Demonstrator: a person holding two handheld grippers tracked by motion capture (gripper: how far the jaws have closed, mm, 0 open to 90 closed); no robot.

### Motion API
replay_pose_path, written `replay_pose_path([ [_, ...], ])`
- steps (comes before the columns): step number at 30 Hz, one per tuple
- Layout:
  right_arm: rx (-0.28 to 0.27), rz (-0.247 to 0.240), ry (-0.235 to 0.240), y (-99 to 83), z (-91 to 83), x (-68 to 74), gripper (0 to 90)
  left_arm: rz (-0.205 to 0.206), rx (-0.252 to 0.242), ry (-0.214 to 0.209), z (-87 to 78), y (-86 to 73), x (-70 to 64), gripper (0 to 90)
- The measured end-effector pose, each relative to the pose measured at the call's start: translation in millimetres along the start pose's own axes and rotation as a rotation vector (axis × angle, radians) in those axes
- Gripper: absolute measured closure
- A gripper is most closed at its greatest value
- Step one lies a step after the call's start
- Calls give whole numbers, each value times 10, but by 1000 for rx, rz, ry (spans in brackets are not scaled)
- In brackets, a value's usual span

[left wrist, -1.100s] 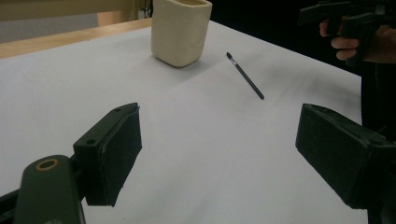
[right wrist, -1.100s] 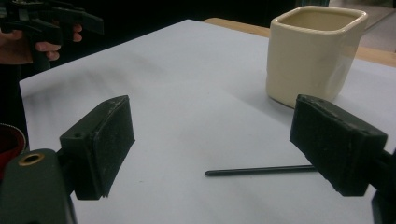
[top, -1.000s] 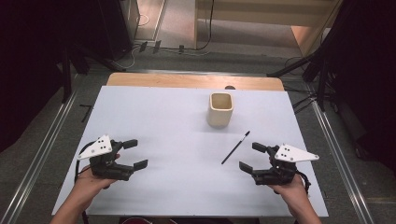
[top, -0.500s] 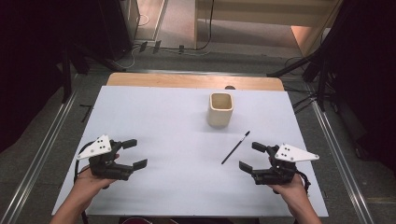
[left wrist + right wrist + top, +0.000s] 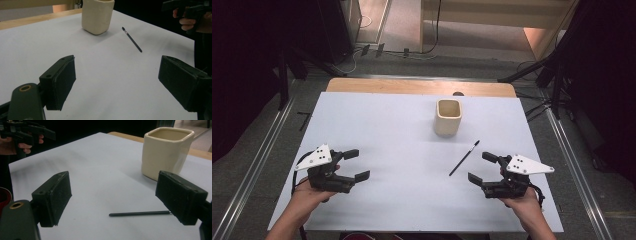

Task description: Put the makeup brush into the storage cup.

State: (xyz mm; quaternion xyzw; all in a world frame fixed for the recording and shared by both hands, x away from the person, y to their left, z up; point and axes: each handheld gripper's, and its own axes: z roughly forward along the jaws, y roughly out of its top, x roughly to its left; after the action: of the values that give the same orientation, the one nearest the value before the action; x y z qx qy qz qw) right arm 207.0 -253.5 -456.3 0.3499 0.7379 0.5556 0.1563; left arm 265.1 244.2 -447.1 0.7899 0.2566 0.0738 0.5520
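Observation:
A cream square cup (image 5: 447,117) stands upright on the white table top (image 5: 387,130), right of centre toward the back. A thin black pen (image 5: 464,158) lies flat in front of it, slanting toward the near side. My right gripper (image 5: 482,167) is open just right of the pen's near end, nothing between its jaws. In the right gripper view the pen (image 5: 140,214) lies between the open jaws and the cup (image 5: 166,152) stands beyond. My left gripper (image 5: 356,165) is open at the near left, far from both. Its view shows the cup (image 5: 97,15) and pen (image 5: 132,39) ahead.
A wooden strip (image 5: 419,86) runs along the table's far edge. Metal rails (image 5: 259,160) flank the table on both sides, with dark stands and cables on the floor behind. The other hand and gripper (image 5: 190,12) appear far off in each gripper view.

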Motion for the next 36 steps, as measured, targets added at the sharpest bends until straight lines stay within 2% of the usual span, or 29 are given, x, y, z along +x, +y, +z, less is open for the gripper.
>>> replay_pose_path([
  [11,10,1,-19,-5,7,-10,140,-4,3,-1,2,-5,8,147],
  [16,18,-18,-29,-10,1,-18,141,-2,8,-4,7,-3,1,147],
  [29,12,-2,-54,-8,-16,-78,141,-7,1,-2,4,-1,2,147],
  [36,8,14,-86,1,-6,-125,141,-9,2,-2,5,0,1,148],
])
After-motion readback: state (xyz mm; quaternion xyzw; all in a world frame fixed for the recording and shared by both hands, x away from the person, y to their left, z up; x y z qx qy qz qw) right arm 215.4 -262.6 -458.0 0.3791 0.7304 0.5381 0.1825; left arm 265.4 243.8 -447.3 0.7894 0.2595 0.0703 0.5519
